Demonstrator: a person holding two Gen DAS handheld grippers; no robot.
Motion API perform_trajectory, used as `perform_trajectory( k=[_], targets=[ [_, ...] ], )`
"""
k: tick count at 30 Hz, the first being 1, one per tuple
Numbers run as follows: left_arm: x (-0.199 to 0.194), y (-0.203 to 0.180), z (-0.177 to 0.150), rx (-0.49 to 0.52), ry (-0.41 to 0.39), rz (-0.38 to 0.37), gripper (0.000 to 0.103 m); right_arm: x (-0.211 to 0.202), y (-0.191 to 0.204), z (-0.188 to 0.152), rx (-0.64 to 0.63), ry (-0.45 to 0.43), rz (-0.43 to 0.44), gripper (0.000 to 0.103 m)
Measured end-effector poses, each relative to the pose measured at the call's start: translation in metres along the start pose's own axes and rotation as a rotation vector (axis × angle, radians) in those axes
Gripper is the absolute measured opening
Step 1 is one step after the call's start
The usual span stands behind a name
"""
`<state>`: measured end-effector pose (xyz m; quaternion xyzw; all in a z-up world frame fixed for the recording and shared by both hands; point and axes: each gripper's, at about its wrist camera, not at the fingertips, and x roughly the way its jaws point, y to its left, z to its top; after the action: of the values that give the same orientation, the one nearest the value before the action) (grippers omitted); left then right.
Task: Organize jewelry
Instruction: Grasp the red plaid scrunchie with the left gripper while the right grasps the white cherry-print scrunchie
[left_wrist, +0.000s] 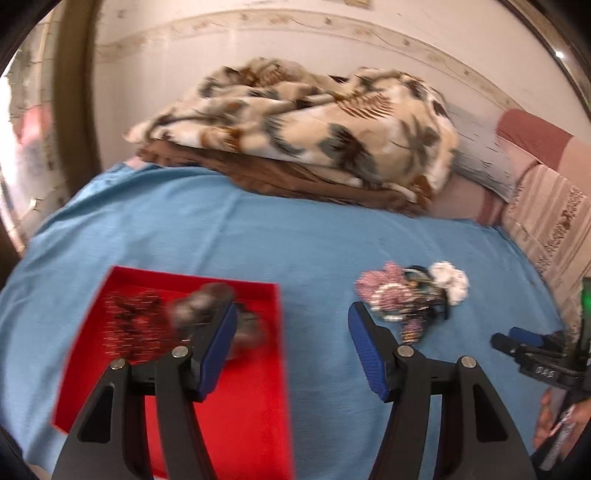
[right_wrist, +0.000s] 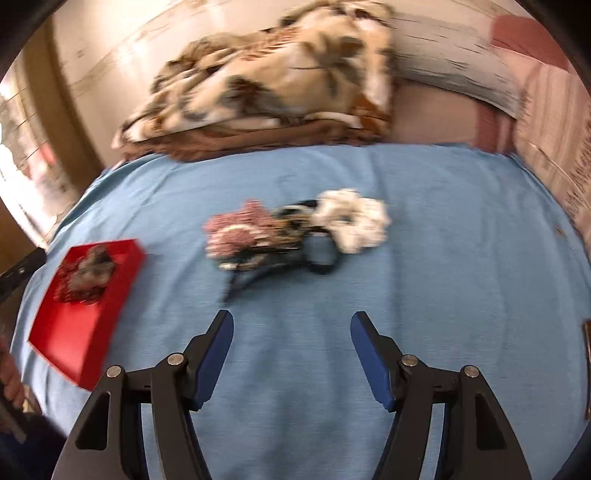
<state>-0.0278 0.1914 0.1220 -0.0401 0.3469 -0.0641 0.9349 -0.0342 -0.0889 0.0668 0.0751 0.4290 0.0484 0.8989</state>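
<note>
Hovering over the bed (left_wrist: 258, 229), the left tongs (left_wrist: 291, 321) stand wide apart and hold nothing. Under them lies the red box (left_wrist: 236, 406) on the blue sheet (right_wrist: 443, 277); its left finger (left_wrist: 218, 350) is above the box. Inside the box, near its far end, there is dark jewelry (left_wrist: 136, 321) and a blurred grey piece (left_wrist: 203, 302); I cannot tell what kind it is.

The right tongs (right_wrist: 291, 328) are also wide apart and empty, above bare sheet. A little beyond them lies the pile (right_wrist: 295, 229) of jewelry still on the bed: a pink beaded piece (right_wrist: 240, 229) on the left, a dark mixed piece (right_wrist: 291, 221) in the middle, a white piece (right_wrist: 354, 218) on the right, all touching. The box is well apart from this pile, to its left.

At the head of the bed, a patterned blanket (left_wrist: 314, 122) lies crumpled on a brown one (left_wrist: 295, 177).
</note>
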Motion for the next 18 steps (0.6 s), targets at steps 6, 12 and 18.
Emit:
perform_trajectory(
  k=[6, 12, 18],
  targets=[
    [0.058, -0.036, 0.023, 0.001, 0.083, -0.026, 0.062, 0.008, -0.038, 0.015, 0.071, -0.023, 0.001, 0.070],
    [0.130, -0.045, 0.034, -0.081, 0.189, -0.063, 0.062, 0.039, -0.066, 0.040, 0.157, -0.019, 0.021, 0.070],
    [0.194, -0.049, 0.036, -0.112, 0.269, -0.064, 0.062, 0.082, -0.079, 0.059, 0.191, 0.012, 0.031, 0.070]
  ],
)
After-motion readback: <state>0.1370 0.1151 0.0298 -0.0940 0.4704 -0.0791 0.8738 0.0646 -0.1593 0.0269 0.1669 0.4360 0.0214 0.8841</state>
